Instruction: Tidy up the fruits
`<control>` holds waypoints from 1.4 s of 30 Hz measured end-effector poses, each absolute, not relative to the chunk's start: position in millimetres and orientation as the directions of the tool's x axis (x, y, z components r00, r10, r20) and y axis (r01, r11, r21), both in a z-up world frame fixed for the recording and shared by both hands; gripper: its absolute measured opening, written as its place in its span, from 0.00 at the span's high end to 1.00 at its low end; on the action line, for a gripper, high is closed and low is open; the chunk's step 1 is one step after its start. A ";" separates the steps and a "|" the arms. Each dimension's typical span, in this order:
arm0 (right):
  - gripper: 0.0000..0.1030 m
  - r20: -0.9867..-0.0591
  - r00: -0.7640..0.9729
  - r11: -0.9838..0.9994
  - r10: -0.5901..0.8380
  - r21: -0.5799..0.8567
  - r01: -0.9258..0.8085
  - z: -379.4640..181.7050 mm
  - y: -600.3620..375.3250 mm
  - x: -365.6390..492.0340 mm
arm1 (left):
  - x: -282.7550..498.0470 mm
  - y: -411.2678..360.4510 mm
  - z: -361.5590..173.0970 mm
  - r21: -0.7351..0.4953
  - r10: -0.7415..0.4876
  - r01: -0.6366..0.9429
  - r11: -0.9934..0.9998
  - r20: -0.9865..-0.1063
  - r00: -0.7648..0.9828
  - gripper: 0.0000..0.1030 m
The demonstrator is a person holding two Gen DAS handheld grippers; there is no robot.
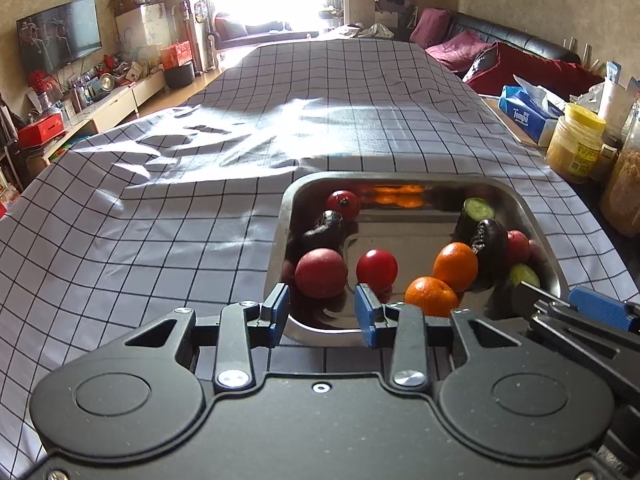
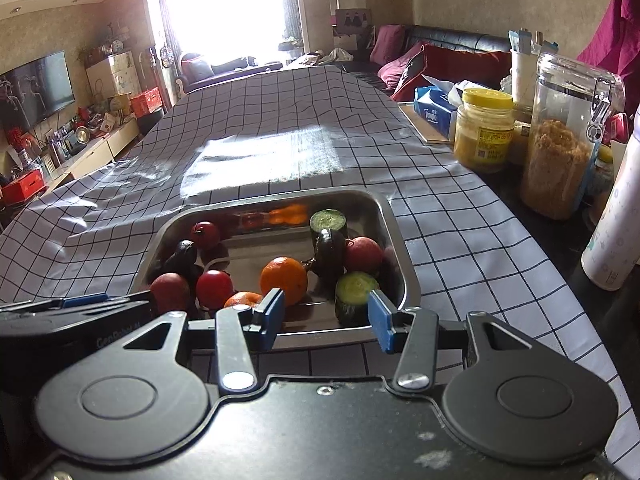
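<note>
1. Two grippers hang over the near rim of a steel tray (image 1: 516, 196) on a checked tablecloth (image 1: 160, 208)
2. Left gripper (image 1: 322, 310): jaws apart, empty, nothing pressed between the blue pads
3. Inside the tray, left to right: a dull red fruit (image 1: 320, 273), a tomato (image 1: 377, 265), two oranges (image 1: 456, 266), a dark eggplant (image 1: 489, 242), cucumber pieces (image 2: 354, 292)
4. Right gripper (image 2: 326, 318): jaws likewise parted and empty, the near cucumber piece just beyond its pads
5. Jars (image 2: 484, 132) and a tissue pack (image 1: 528, 114) stand at the table's right edge
</note>
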State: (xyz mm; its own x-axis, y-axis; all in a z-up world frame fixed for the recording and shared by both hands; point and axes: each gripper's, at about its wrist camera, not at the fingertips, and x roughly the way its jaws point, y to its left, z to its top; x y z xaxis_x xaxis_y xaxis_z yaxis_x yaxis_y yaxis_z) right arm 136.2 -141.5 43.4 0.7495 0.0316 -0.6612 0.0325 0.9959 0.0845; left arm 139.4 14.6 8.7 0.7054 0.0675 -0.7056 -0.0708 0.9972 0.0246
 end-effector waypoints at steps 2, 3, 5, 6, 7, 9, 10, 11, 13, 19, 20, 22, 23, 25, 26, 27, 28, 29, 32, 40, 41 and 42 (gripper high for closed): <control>0.52 -0.657 0.753 0.996 0.031 0.083 0.032 43.5 -140.9 134.6 | 136.8 14.4 7.1 0.021 0.059 -0.062 0.998 -0.706 0.706 0.55; 0.52 -0.654 0.755 0.996 0.032 0.084 0.030 43.2 -140.6 133.1 | 136.1 13.8 6.2 0.023 0.059 -0.060 0.998 -0.706 0.706 0.55; 0.52 -0.652 0.757 0.996 0.036 0.084 0.025 42.8 -140.0 130.9 | 135.4 12.9 4.3 0.027 0.059 -0.057 0.998 -0.708 0.703 0.55; 0.52 -0.651 0.758 0.996 0.038 0.084 0.022 42.5 -140.2 130.3 | 134.8 12.6 3.3 0.029 0.060 -0.056 0.998 -0.710 0.702 0.55; 0.52 -0.648 0.760 0.996 0.041 0.083 0.017 42.5 -140.0 128.8 | 134.6 12.4 1.7 0.030 0.059 -0.054 0.998 -0.712 0.700 0.55; 0.52 -0.646 0.763 0.997 0.042 0.079 0.012 41.9 -139.8 127.1 | 134.6 12.4 -0.8 0.030 0.058 -0.052 0.998 -0.719 0.693 0.55; 0.52 -0.647 0.761 0.997 0.042 0.078 0.012 40.8 -140.3 127.4 | 134.3 12.8 -1.4 0.029 0.058 -0.053 0.998 -0.721 0.691 0.55; 0.52 -0.650 0.759 0.997 0.041 0.077 0.012 39.5 -140.7 127.5 | 134.1 12.9 -1.6 0.029 0.059 -0.054 0.998 -0.720 0.691 0.55; 0.52 -0.657 0.753 0.997 0.037 0.074 0.016 36.9 -142.0 128.0 | 133.6 12.8 -1.4 0.031 0.062 -0.057 0.998 -0.718 0.694 0.55; 0.52 -0.669 0.743 0.997 0.031 0.072 0.024 33.1 -143.4 129.9 | 133.1 10.4 -3.7 0.041 0.065 -0.050 0.998 -0.719 0.692 0.55; 0.52 -0.670 0.741 0.997 0.030 0.071 0.024 32.6 -143.2 130.2 | 132.9 10.3 -3.8 0.041 0.062 -0.048 0.998 -0.720 0.692 0.55; 0.52 -0.675 0.737 0.997 0.029 0.070 0.025 31.5 -142.7 130.6 | 132.9 10.5 -3.9 0.036 0.056 -0.043 0.998 -0.721 0.690 0.55; 0.52 -0.676 0.736 0.997 0.029 0.070 0.024 31.2 -142.5 130.8 | 132.9 10.4 -4.0 0.036 0.055 -0.042 0.998 -0.722 0.690 0.55; 0.52 -0.676 0.736 0.997 0.028 0.068 0.025 31.0 -142.6 131.3 | 132.9 10.5 -4.2 0.037 0.057 -0.043 0.998 -0.722 0.690 0.55; 0.52 -0.676 0.736 0.997 0.026 0.068 0.026 31.0 -142.6 131.4 | 133.0 10.5 -4.3 0.037 0.057 -0.043 0.998 -0.721 0.690 0.55; 0.52 -0.677 0.735 0.997 0.026 0.068 0.028 30.7 -142.9 132.0 | 133.2 10.6 -4.4 0.037 0.057 -0.043 0.998 -0.722 0.690 0.55; 0.52 -0.678 0.734 0.997 0.025 0.068 0.029 30.5 -143.1 132.1 | 133.2 10.7 -4.4 0.037 0.056 -0.043 0.998 -0.722 0.689 0.55; 0.52 -0.679 0.734 0.997 0.026 0.069 0.029 30.3 -143.1 132.2 | 133.6 10.4 -4.8 0.037 0.057 -0.043 0.998 -0.723 0.689 0.55; 0.52 -0.680 0.733 0.997 0.026 0.067 0.027 29.6 -142.9 132.6 | 134.3 10.0 -5.8 0.039 0.057 -0.042 0.998 -0.727 0.684 0.55; 0.52 -0.683 0.730 0.997 0.027 0.067 0.026 29.1 -142.6 132.9 | 134.4 9.9 -5.9 0.035 0.054 -0.042 0.999 -0.732 0.679 0.55; 0.52 -0.683 0.730 0.997 0.026 0.066 0.026 29.0 -142.4 133.0 | 134.5 9.9 -5.9 0.034 0.053 -0.041 0.999 -0.733 0.678 0.55; 0.52 -0.684 0.729 0.998 0.026 0.066 0.026 28.9 -142.5 133.1 | 134.3 9.9 -5.8 0.034 0.052 -0.041 0.999 -0.734 0.678 0.55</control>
State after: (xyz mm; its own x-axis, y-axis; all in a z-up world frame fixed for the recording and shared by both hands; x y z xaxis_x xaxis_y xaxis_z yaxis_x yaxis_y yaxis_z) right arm 133.1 -142.5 28.9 0.7294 0.0259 -0.6836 0.0260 0.9975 0.0655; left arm 134.3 9.9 -5.8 0.6776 0.0521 -0.7336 -0.0405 0.9986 0.0336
